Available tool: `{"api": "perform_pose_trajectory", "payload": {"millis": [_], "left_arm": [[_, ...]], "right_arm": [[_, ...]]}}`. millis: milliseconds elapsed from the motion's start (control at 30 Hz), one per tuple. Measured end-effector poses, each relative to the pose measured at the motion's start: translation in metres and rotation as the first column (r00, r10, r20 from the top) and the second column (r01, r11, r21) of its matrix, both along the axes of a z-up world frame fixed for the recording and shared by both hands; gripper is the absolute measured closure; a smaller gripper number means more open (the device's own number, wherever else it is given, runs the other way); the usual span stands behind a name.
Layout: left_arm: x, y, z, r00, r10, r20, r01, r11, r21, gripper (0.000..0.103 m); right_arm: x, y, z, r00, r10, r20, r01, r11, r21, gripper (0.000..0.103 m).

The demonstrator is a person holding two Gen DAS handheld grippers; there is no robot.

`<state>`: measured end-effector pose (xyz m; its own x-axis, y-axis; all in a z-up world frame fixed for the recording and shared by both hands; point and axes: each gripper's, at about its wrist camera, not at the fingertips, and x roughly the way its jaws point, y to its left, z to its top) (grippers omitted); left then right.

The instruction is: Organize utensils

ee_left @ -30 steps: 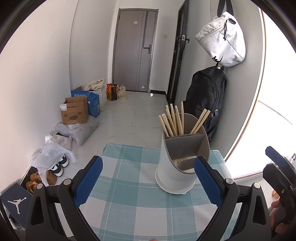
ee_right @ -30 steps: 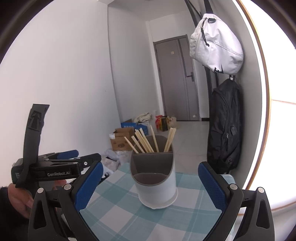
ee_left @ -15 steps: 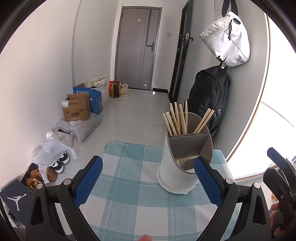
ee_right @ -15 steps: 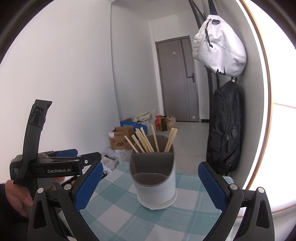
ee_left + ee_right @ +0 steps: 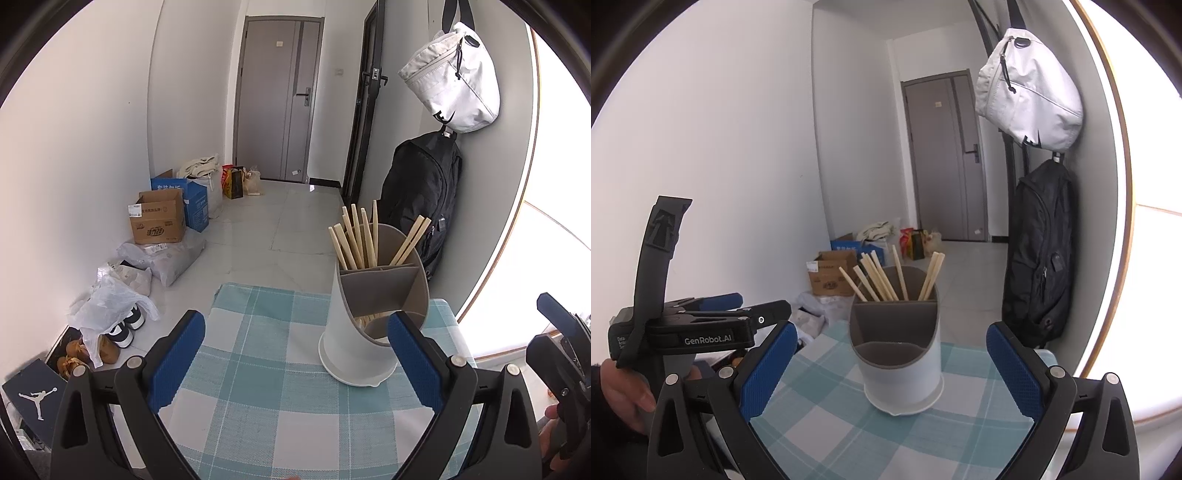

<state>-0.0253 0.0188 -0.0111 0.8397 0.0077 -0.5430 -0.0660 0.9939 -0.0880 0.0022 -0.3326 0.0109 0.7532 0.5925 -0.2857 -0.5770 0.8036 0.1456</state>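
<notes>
A white utensil holder (image 5: 354, 343) (image 5: 905, 373) with grey dividers stands on the checked tablecloth (image 5: 266, 406) (image 5: 849, 435). Several wooden chopsticks (image 5: 358, 240) (image 5: 882, 273) stick up from its rear compartments, and more lie low in a front compartment in the left wrist view. My left gripper (image 5: 295, 363) is open and empty, short of the holder, which sits ahead to the right. My right gripper (image 5: 892, 367) is open and empty, with the holder centred ahead between its fingers. The left gripper's body (image 5: 701, 328) shows at the left of the right wrist view, held by a hand.
The small table ends just beyond the holder. A black backpack (image 5: 421, 199) and a white bag (image 5: 454, 77) hang on the right wall. Cardboard boxes (image 5: 159, 218), plastic bags and shoes (image 5: 122, 328) line the floor at left. A grey door (image 5: 280, 99) closes the hallway.
Both grippers have drawn back and lifted slightly, so the holder looks a little farther. Both stay open and empty.
</notes>
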Motion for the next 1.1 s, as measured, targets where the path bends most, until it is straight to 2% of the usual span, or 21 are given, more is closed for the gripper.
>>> {"api": "perform_pose_trajectory", "payload": {"millis": [400,1100], "left_arm": [[-0.001,-0.0039,-0.0017,1.0,-0.009,-0.007,0.009,1.0,0.019,0.006],[0.0015,-0.0027,-0.0037,1.0,-0.003,-0.029,0.003,1.0,-0.004,0.006]], "right_arm": [[0.0,-0.0011,0.0003,1.0,-0.013,0.008,0.013,1.0,-0.012,0.0],[-0.0003,-0.0022,0.0012,1.0,-0.016,0.011,0.016,1.0,-0.009,0.0]]}}
